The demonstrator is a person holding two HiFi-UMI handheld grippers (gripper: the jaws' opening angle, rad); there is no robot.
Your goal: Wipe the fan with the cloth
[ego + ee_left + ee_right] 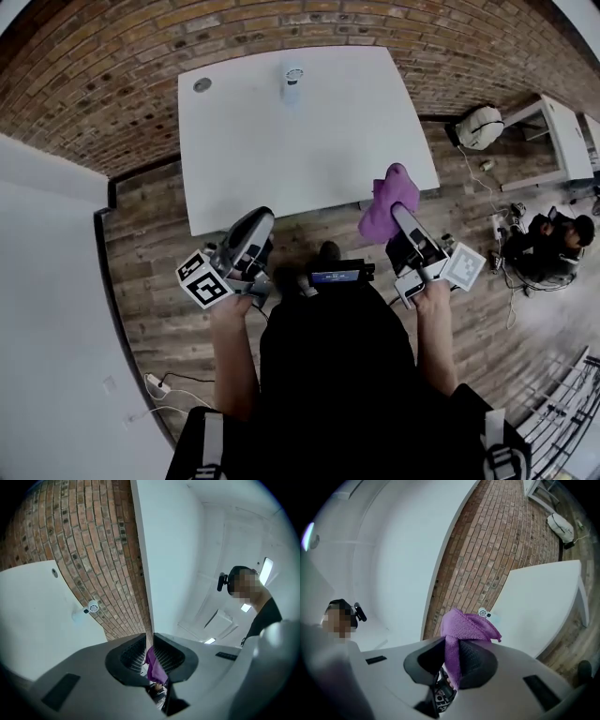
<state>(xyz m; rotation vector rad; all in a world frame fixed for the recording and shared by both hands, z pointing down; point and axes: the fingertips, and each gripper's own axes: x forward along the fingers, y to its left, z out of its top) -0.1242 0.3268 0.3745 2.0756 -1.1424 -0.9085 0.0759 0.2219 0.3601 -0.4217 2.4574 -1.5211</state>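
A small white fan (292,82) stands at the far edge of the white table (281,159); it also shows as a small fan (91,606) in the left gripper view and as a small fan (483,613) in the right gripper view. My right gripper (398,212) is shut on a purple cloth (386,202), which bunches above the jaws as the cloth (464,627). This gripper hangs over the table's near right corner. My left gripper (261,217) is shut and holds nothing, just short of the table's near edge. Both grippers are well short of the fan.
A brick wall (94,66) runs behind the table. To the right, a person (553,239) sits on the wooden floor near a white bag (480,127) and a white bench (553,141). A power strip (155,382) lies at the lower left, and a white wall (47,309) closes the left side.
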